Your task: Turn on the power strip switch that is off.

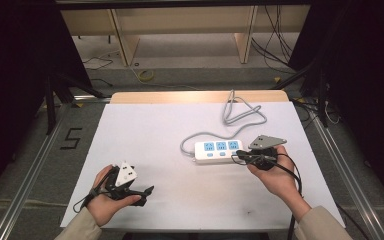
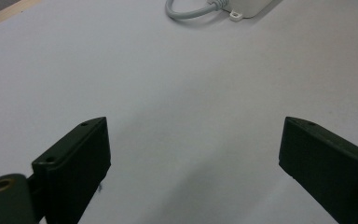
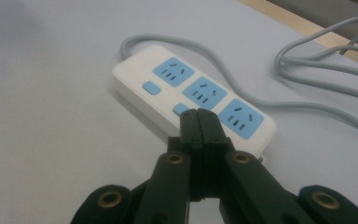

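- The white power strip (image 1: 219,151) lies flat on the tabletop (image 1: 145,135), right of centre, its three blue sockets and the row of small blue switch buttons facing up. That face-up lie keeps the buttons reachable from above.
- The strip's grey cord (image 1: 237,116) leaves its left end, loops round behind it and trails to the far edge in loose coils, so it lies clear of the near side where the hands work.
- The right tongs (image 3: 199,122) are pressed together with nothing between them, forming a single blunt tip. In the right gripper view that tip sits at the middle blue button (image 3: 181,109), on or just above it; contact cannot be told. Closed jaws suit pressing a small switch better than spread ones, which is likely why they are held so.
- The left tongs (image 2: 193,154) are spread wide and empty, low over bare white surface well apart from the strip. They seem parked there, perhaps ready to steady the strip if it slides.
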The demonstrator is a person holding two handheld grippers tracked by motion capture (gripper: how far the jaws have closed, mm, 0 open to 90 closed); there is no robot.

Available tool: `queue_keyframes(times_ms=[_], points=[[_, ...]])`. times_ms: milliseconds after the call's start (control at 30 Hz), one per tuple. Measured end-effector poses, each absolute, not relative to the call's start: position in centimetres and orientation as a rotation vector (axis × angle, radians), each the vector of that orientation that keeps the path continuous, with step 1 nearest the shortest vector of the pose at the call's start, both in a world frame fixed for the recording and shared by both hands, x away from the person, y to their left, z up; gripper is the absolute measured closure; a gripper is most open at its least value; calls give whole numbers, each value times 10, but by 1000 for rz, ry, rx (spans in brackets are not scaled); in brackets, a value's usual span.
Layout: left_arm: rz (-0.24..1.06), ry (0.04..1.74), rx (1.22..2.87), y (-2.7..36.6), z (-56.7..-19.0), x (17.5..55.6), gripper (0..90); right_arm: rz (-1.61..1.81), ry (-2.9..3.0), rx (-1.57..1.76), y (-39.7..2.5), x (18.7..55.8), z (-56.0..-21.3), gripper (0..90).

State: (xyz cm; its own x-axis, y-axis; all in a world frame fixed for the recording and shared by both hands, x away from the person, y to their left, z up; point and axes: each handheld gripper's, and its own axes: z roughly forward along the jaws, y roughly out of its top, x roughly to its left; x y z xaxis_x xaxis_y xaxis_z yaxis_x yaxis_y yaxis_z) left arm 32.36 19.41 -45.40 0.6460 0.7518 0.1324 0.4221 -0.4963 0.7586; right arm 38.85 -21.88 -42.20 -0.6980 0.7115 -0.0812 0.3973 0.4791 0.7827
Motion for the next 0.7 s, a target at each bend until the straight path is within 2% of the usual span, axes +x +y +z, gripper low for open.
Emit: queue_keyframes(times_ms=[700], points=[[601, 911, 2154, 194, -454, 324, 85, 1081, 2348, 925, -209, 400, -420, 900]])
